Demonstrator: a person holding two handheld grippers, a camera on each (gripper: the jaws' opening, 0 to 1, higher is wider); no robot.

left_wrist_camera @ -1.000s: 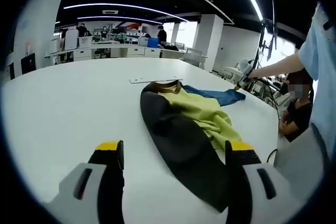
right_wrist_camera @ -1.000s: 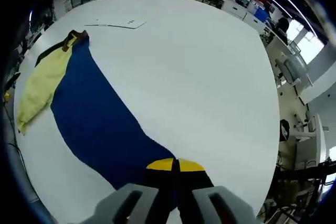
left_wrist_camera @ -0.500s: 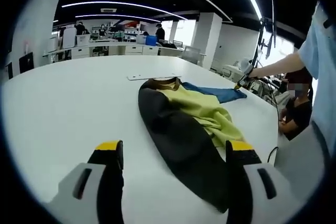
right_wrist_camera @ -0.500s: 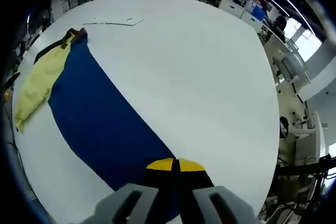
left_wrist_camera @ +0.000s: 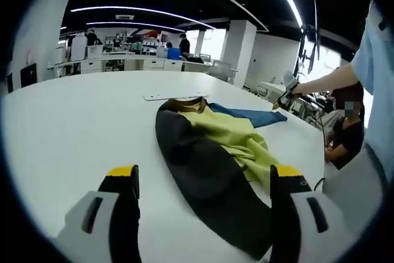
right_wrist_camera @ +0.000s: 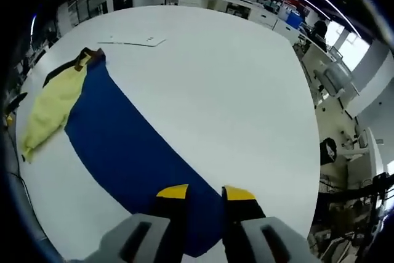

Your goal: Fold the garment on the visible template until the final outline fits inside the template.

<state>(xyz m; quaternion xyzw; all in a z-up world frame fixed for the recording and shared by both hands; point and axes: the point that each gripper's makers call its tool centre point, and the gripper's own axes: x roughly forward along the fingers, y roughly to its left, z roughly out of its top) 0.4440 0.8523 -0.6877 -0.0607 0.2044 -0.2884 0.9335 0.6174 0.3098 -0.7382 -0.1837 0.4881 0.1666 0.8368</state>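
Observation:
A jacket lies spread on the white table point(left_wrist_camera: 74, 121). In the left gripper view its black panel point(left_wrist_camera: 203, 170) is nearest, with a rumpled yellow part point(left_wrist_camera: 237, 137) and a blue part point(left_wrist_camera: 252, 115) beyond. My left gripper point(left_wrist_camera: 203, 173) hovers open just short of the black panel, holding nothing. In the right gripper view the blue panel point(right_wrist_camera: 123, 146) runs from the brown collar point(right_wrist_camera: 83, 60) down to my right gripper point(right_wrist_camera: 205, 193). Its jaws stand apart over the blue edge. The yellow part point(right_wrist_camera: 52, 106) lies at the left. A flat white template sheet point(right_wrist_camera: 132, 42) lies beyond the collar.
A person in a light blue shirt point(left_wrist_camera: 375, 72) stands at the table's right edge, and another person point(left_wrist_camera: 348, 133) sits beyond it. Office chairs point(right_wrist_camera: 335, 78) stand past the far edge of the table point(right_wrist_camera: 234, 90). Desks with people point(left_wrist_camera: 123, 60) fill the back.
My right gripper's jaws were shut on the blue fabric and now stand apart, with the cloth lying flat under them. The left gripper stays open, its view shifted slightly.

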